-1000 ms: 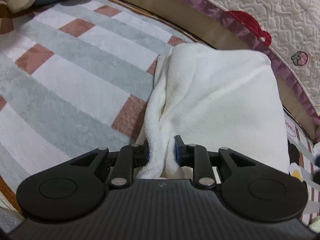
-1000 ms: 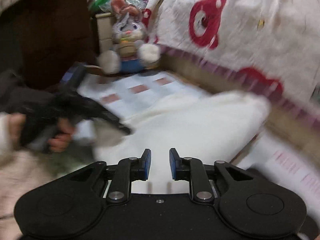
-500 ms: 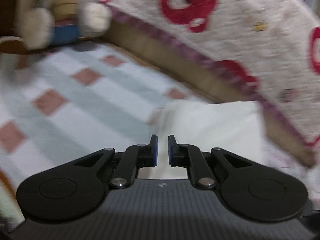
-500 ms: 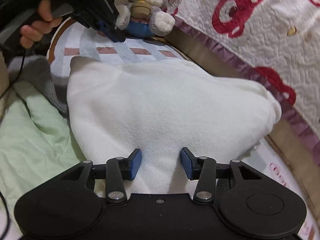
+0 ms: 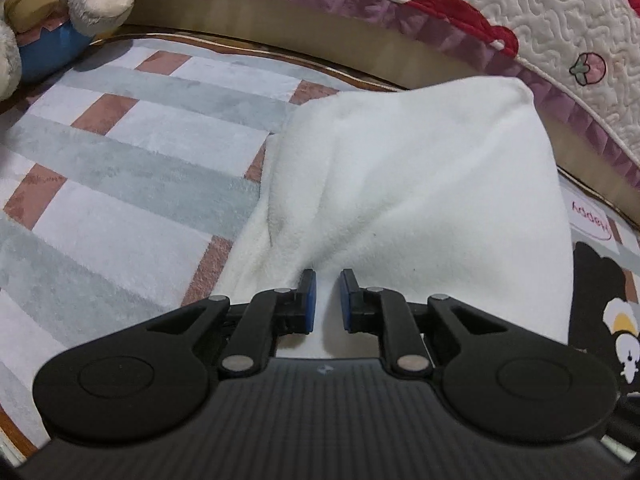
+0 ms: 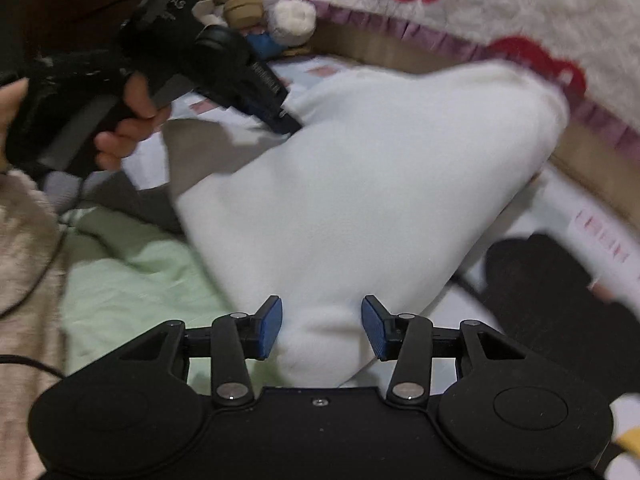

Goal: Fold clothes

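Observation:
A folded white fleece cloth (image 5: 420, 180) lies on a striped rug (image 5: 120, 160). My left gripper (image 5: 327, 300) sits at the cloth's near edge, its blue pads drawn close with white fabric filling the narrow gap and creases running toward them. The right wrist view shows the same cloth (image 6: 360, 180) with the left gripper (image 6: 286, 122) at its far edge, held in a person's hand (image 6: 128, 120). My right gripper (image 6: 322, 328) is open, its pads standing on either side of the cloth's near corner without touching it.
A plush rabbit (image 5: 60, 12) sits at the rug's far end. A quilted bedspread (image 5: 540, 8) with a purple frill hangs along the right. A pale green garment (image 6: 132, 280) lies left of the cloth. A printed mat (image 5: 592, 220) borders the right side.
The left gripper let go of the bunched cloth, lifted toward the rabbit, then came back down onto the cloth's edge. The right gripper opened wider around the near corner.

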